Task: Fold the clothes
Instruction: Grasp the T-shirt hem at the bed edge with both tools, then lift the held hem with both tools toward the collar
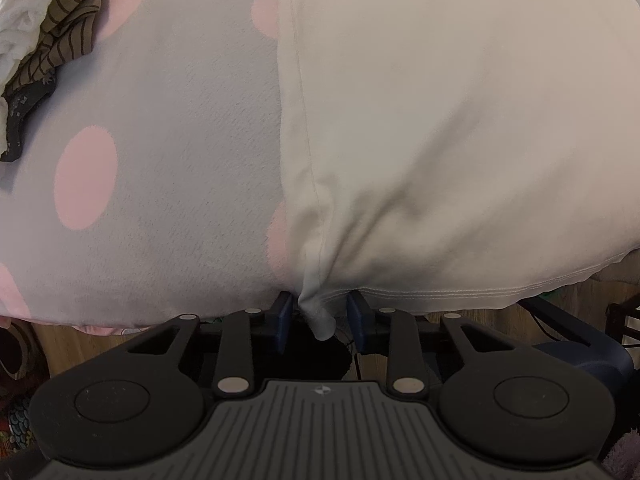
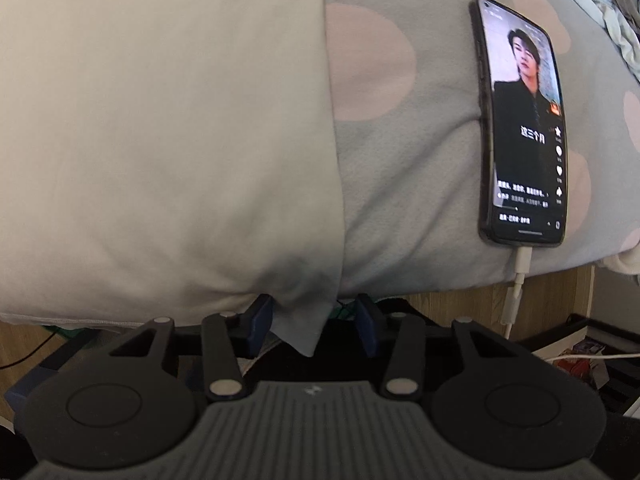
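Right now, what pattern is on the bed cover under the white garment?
Grey with large pink dots on the bed cover; clearest in the left wrist view.

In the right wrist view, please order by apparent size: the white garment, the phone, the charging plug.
1. white garment
2. phone
3. charging plug
All lie on the bed, so the order looks safe.

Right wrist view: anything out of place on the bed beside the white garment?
Yes. A phone lies on the dotted blanket right of the white garment, its screen lit with a video and a charging cable plugged in, hanging over the bed edge. It sits inside the folding area.
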